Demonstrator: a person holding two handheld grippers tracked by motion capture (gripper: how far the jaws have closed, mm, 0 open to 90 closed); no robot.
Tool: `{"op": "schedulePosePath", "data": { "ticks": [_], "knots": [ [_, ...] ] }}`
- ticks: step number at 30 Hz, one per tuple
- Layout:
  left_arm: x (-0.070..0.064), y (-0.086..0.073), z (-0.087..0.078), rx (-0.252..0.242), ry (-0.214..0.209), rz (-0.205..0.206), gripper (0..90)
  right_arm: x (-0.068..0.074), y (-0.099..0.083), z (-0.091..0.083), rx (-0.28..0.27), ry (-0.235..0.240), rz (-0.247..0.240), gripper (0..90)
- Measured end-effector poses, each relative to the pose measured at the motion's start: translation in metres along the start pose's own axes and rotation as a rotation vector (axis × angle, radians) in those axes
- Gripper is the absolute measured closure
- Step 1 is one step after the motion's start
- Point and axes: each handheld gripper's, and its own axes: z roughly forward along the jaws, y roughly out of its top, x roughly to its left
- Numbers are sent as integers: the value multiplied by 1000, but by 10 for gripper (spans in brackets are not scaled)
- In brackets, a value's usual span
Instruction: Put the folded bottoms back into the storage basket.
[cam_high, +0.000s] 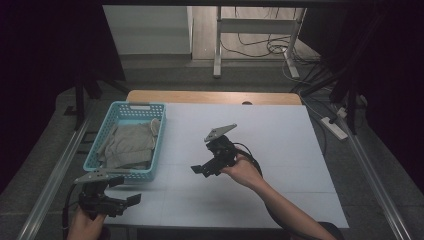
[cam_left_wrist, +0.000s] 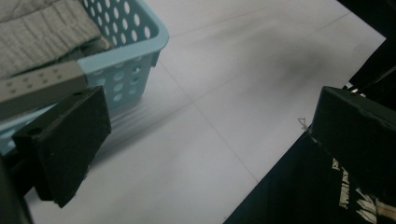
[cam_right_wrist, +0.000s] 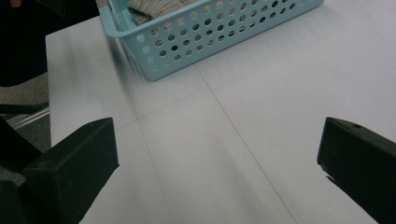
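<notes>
Both grippers' fingers gape wide, empty, near the blue basket; black fabric's white lettering is unreadable.

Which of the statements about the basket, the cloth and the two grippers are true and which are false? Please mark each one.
1. The grey cloth lies inside the light blue basket. True.
2. The right gripper holds the cloth. False: its jaws stand wide apart over the bare white table, with nothing between them.
3. The basket stands on the left part of the table. True.
4. The left gripper is shut. False: its jaws are open and empty, near the front left edge of the table.
5. The basket is tipped on its side. False: it stands upright.
</notes>
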Motion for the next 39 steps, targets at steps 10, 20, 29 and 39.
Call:
{"op": "schedulePosePath", "data": {
  "ticks": [10, 20, 29, 39],
  "knots": [
    [0, -2, -1, -25, -10, 12, 0, 5, -5, -5, -4, -9, -8, 0],
    [-1, -1, -1, -16, -3, 20, 0, 6, -10, -17, -19, -23, -9, 0],
    [-1, -1, -1, -14, -2, 20, 0, 6, -20, -27, -21, -46, -5, 0],
    [-1, -1, -1, -16, -5, 19, 0, 6, -35, -43, -27, -67, 15, 0]
  ]
}}
